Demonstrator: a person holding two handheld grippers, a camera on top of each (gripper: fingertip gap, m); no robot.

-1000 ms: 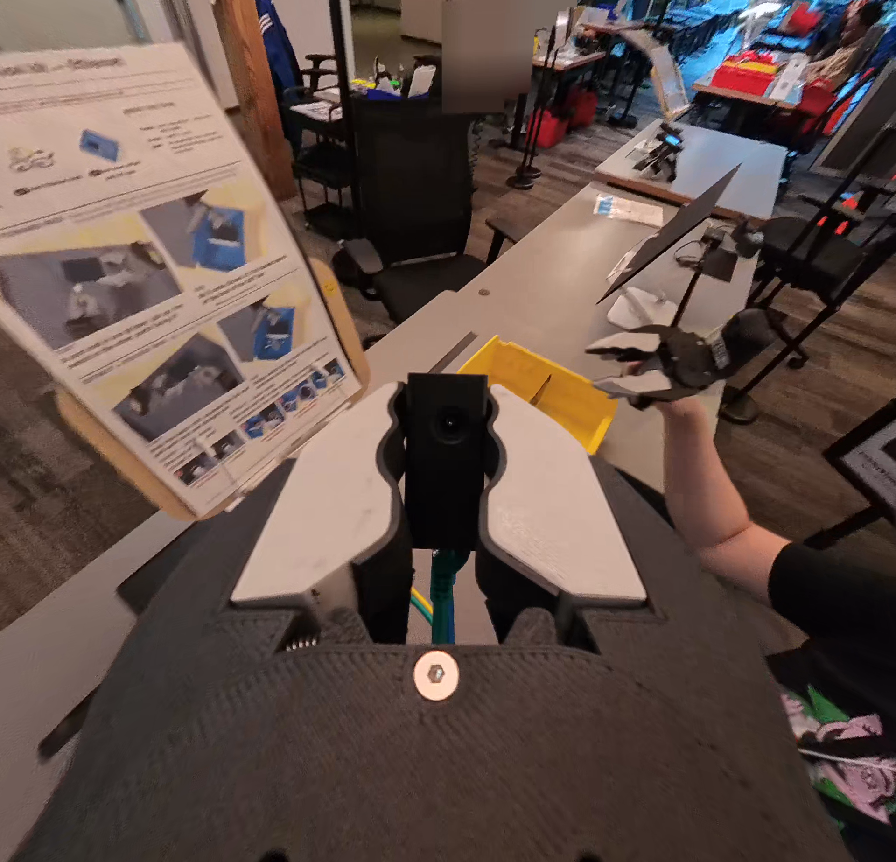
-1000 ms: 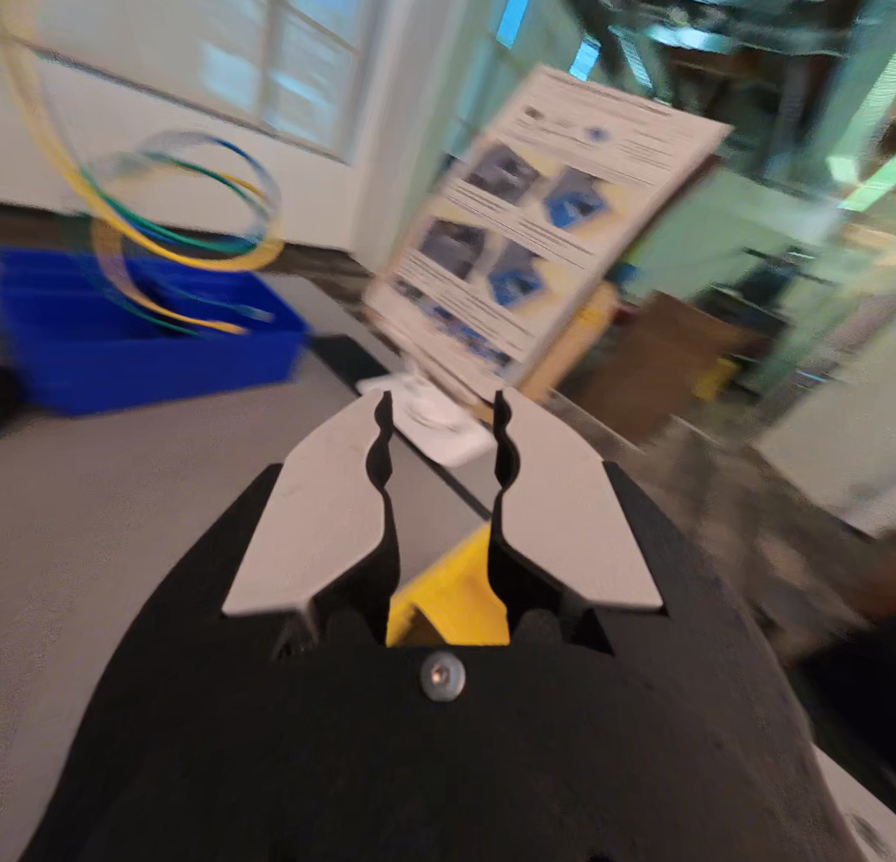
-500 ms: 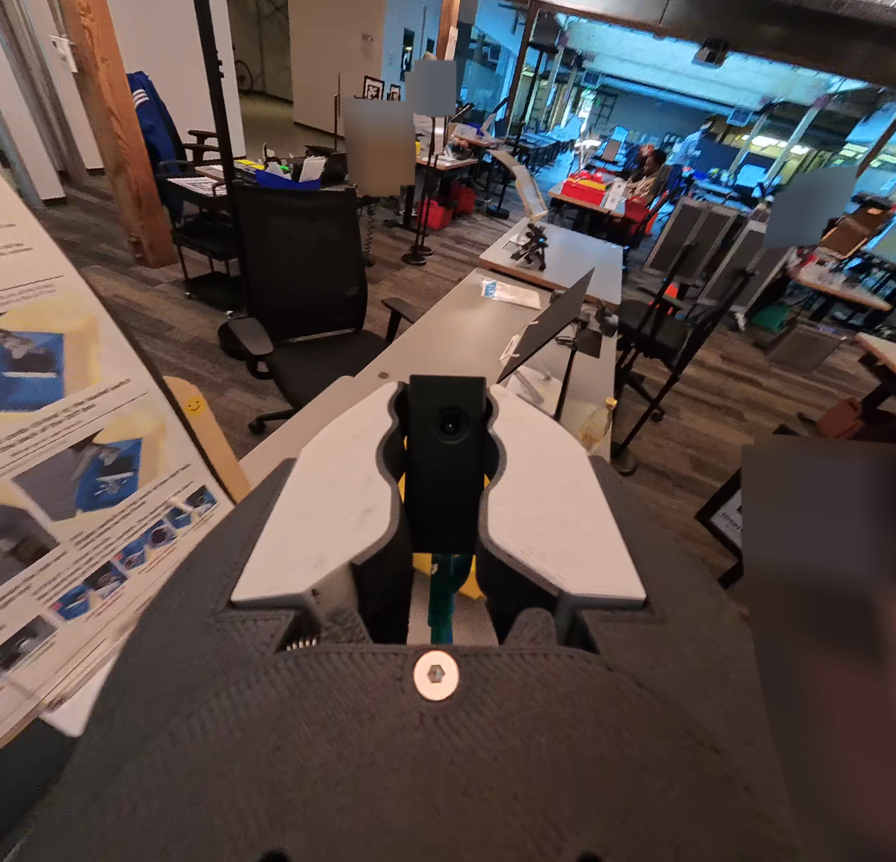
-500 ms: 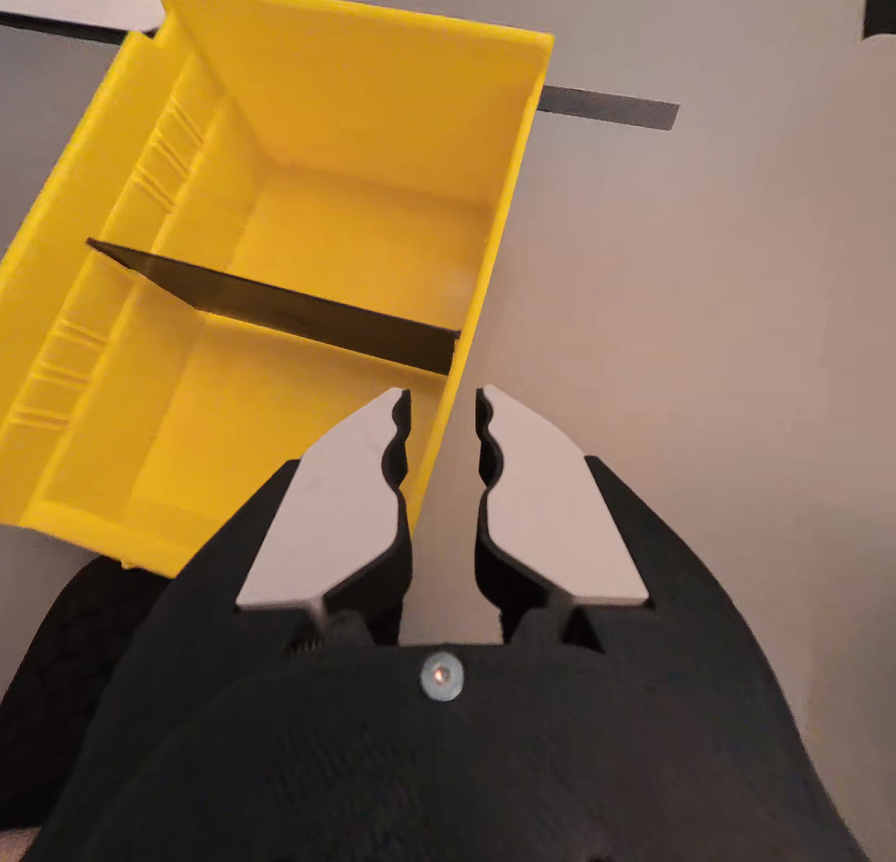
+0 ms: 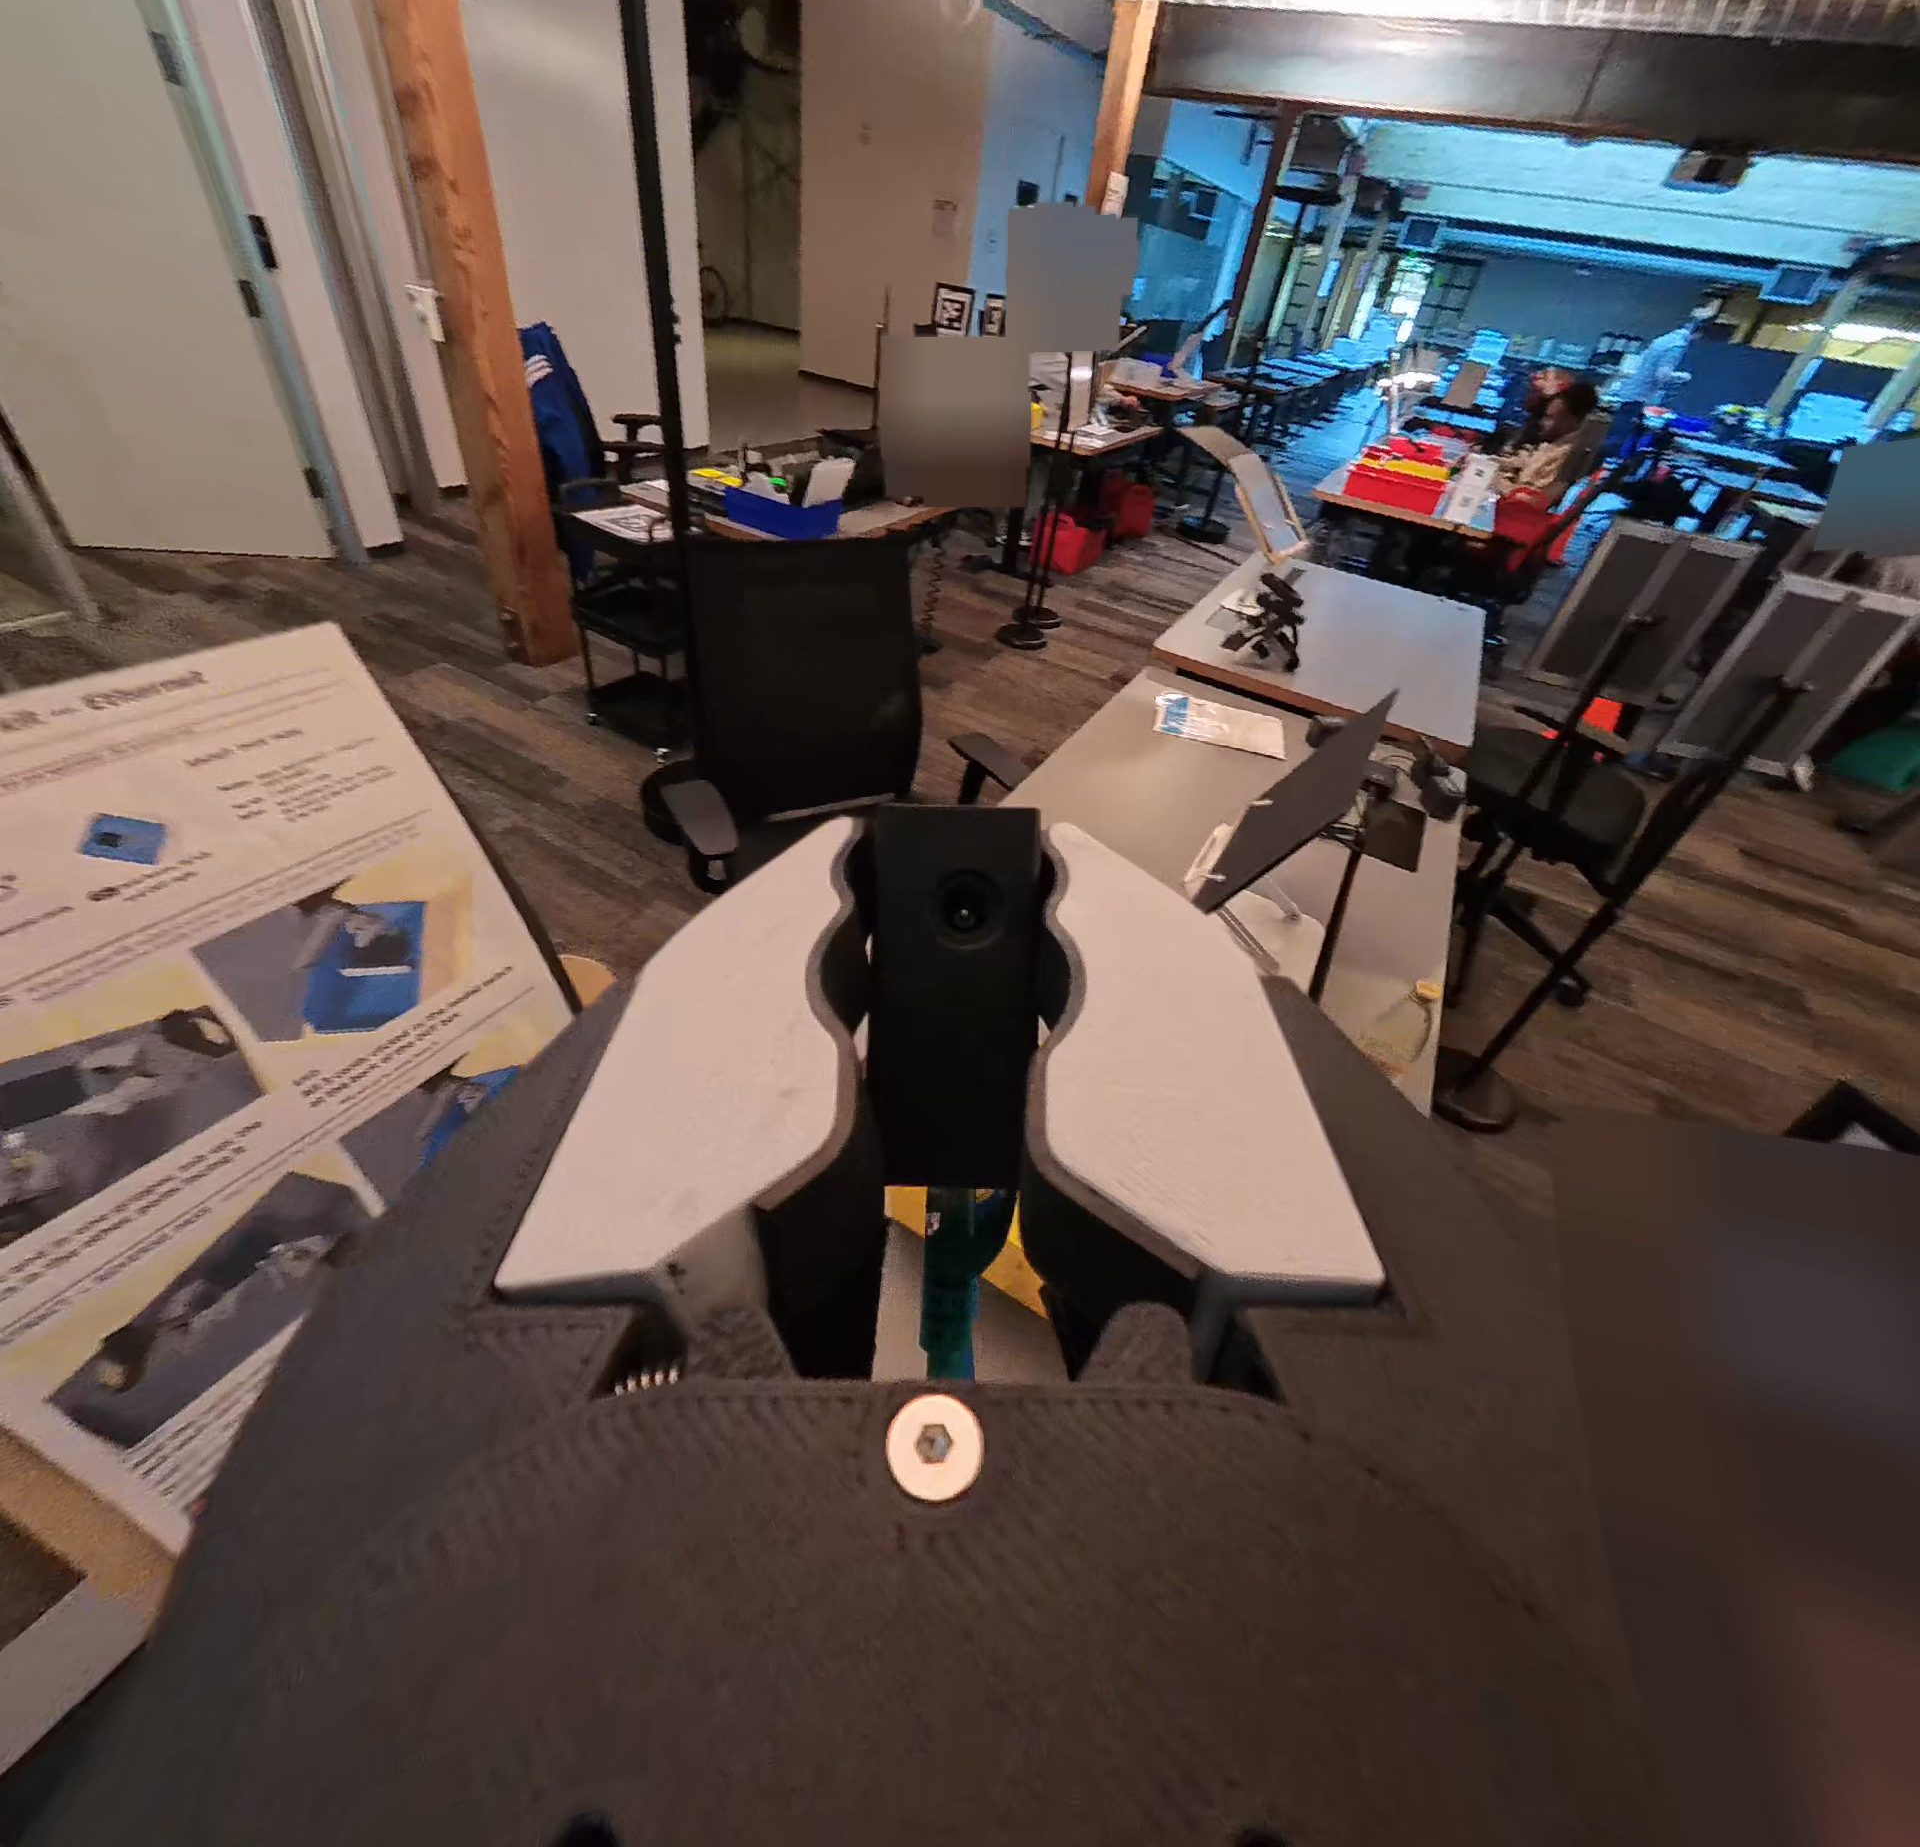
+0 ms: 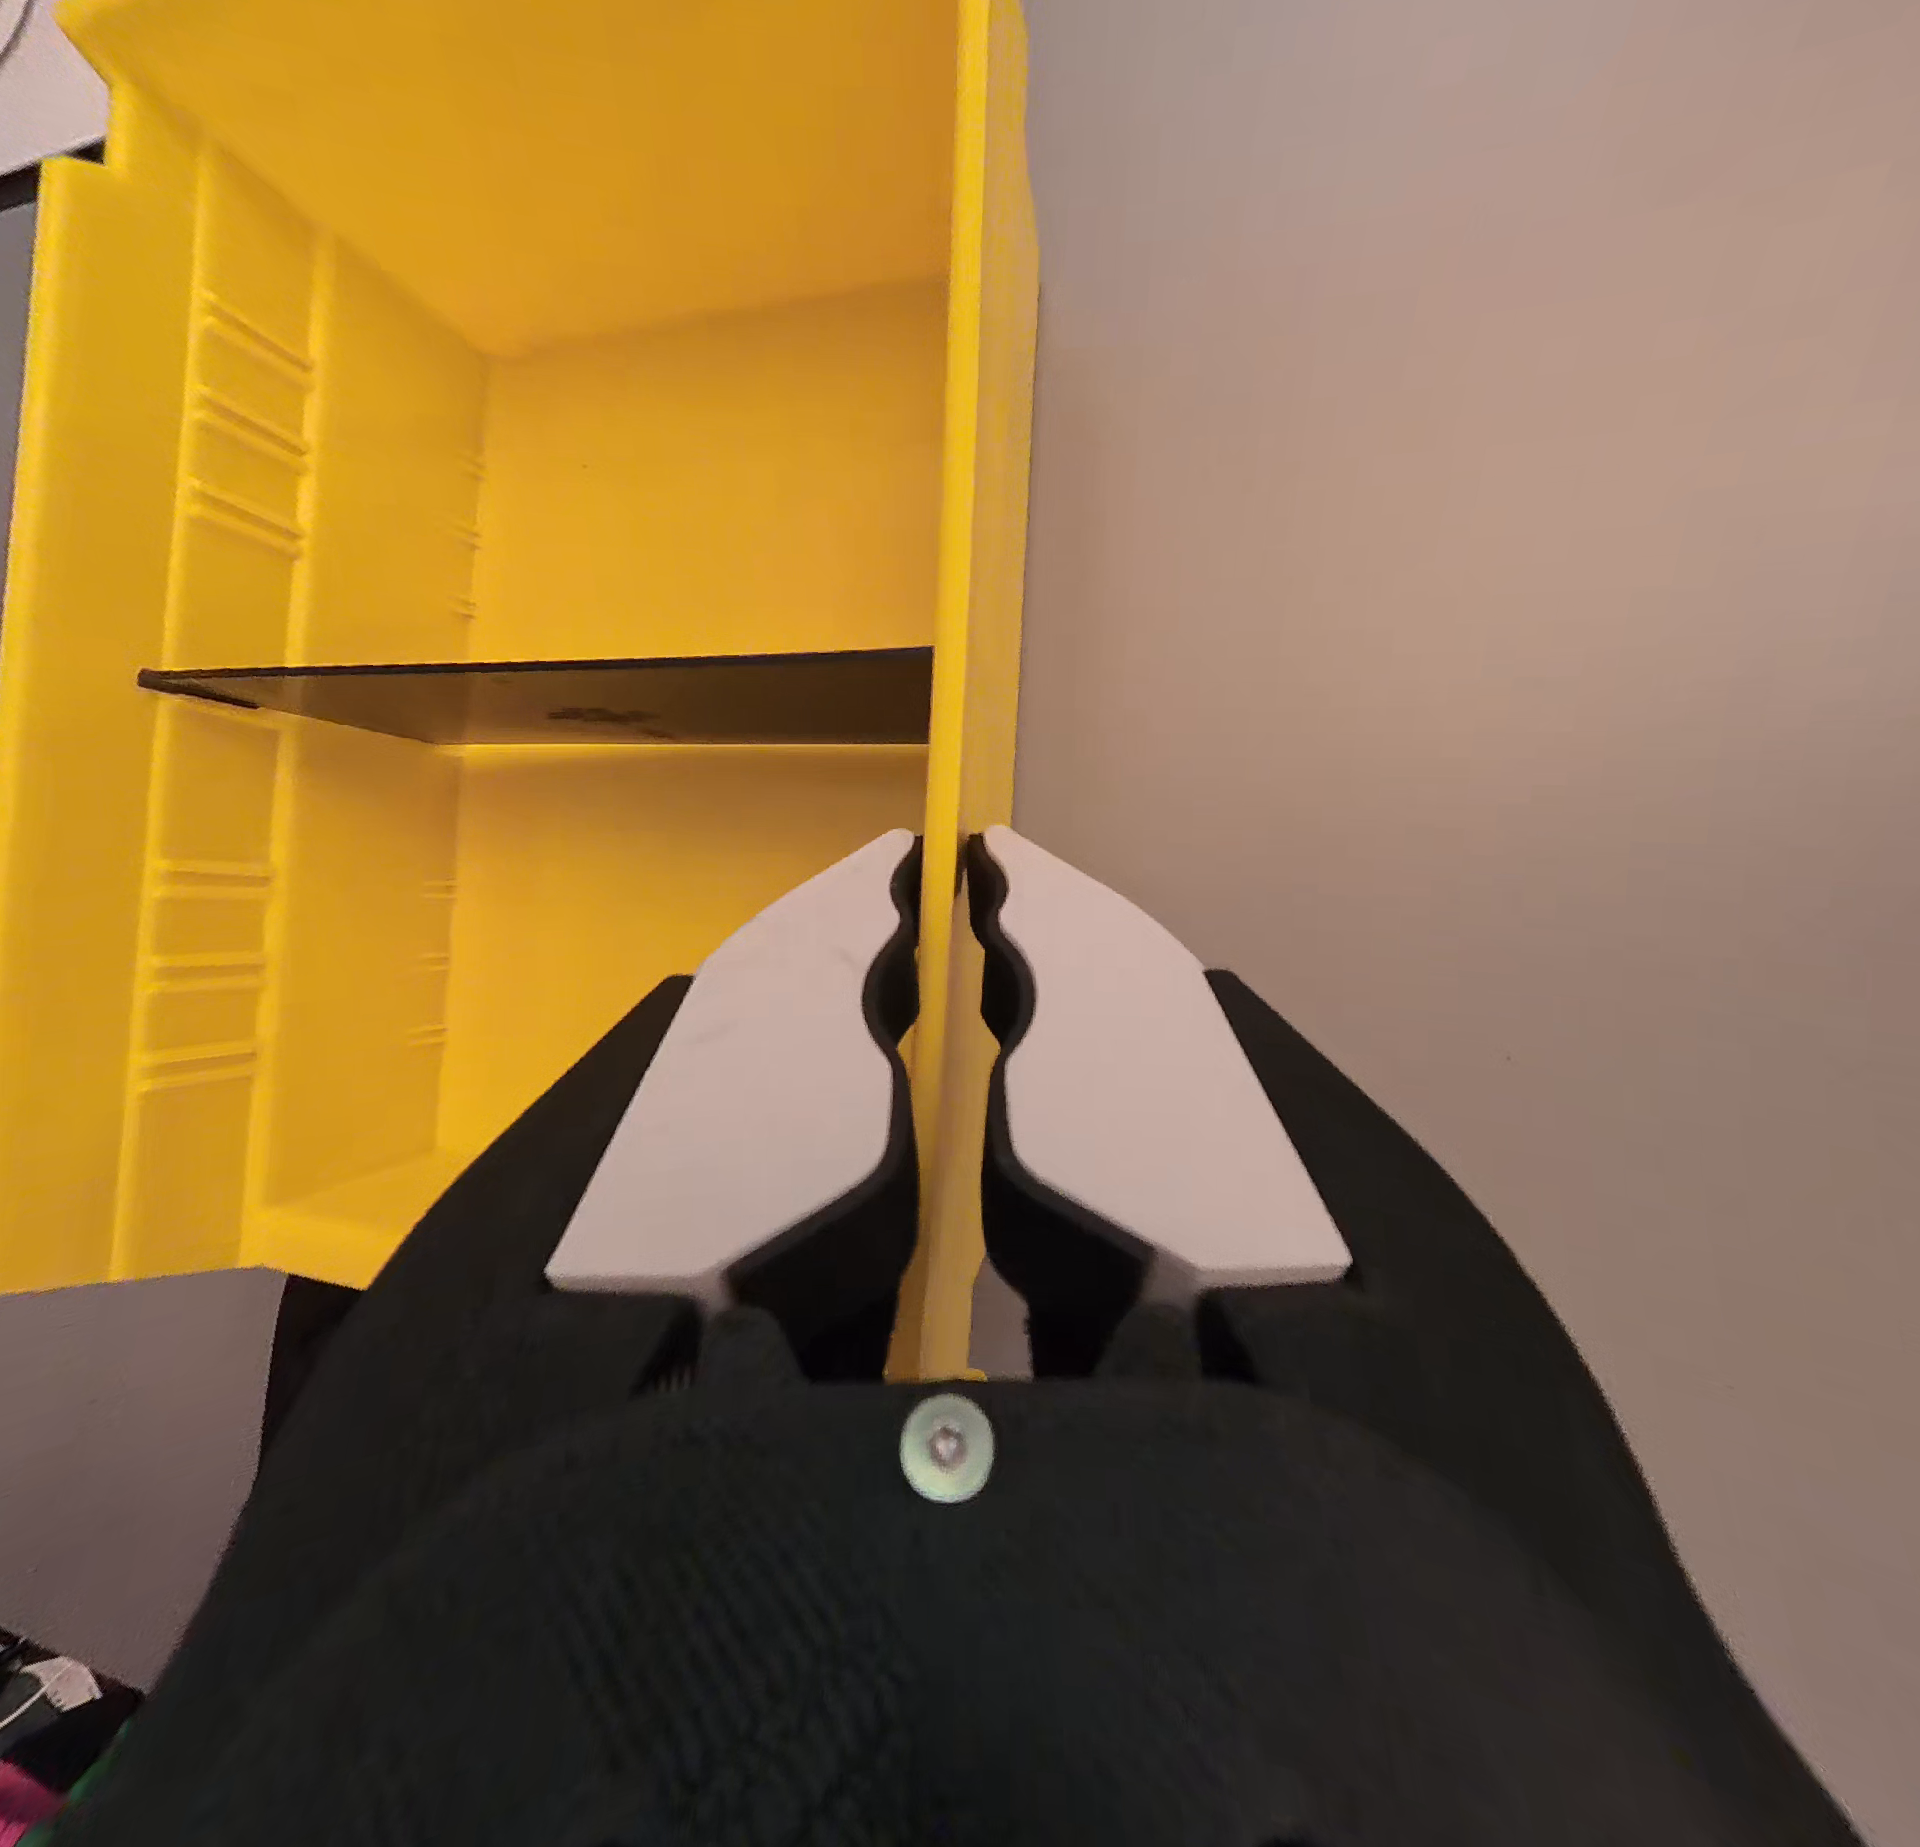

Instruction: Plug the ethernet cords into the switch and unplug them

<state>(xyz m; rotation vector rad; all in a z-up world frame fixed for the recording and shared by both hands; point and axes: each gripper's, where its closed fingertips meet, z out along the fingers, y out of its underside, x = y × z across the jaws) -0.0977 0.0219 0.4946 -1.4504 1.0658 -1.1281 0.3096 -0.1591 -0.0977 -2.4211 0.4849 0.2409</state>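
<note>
My left gripper (image 5: 954,841) is shut on a small black switch (image 5: 954,987) and holds it upright in the air between the grey fingers (image 5: 727,1049). A green ethernet cord (image 5: 951,1298) hangs from the switch's underside, with a bit of yellow behind it. In the right wrist view, my right gripper (image 6: 945,847) is shut on the right side wall of a yellow bin (image 6: 675,509) that stands on the grey table (image 6: 1455,654). The bin is empty and a black divider (image 6: 582,696) splits it in two.
A printed instruction sheet (image 5: 208,966) on a board stands at the left. Ahead are a black office chair (image 5: 800,675), a wooden post (image 5: 457,291), long grey tables (image 5: 1195,758) with a tilted black board on a stand (image 5: 1299,800), and people seated far off. Some 75 cm of space lies between my two pairs of fingers.
My right gripper has moved forward along the bin's right wall and closed on it. The left view has swung left, with the switch still held, and the instruction sheet shows more fully.
</note>
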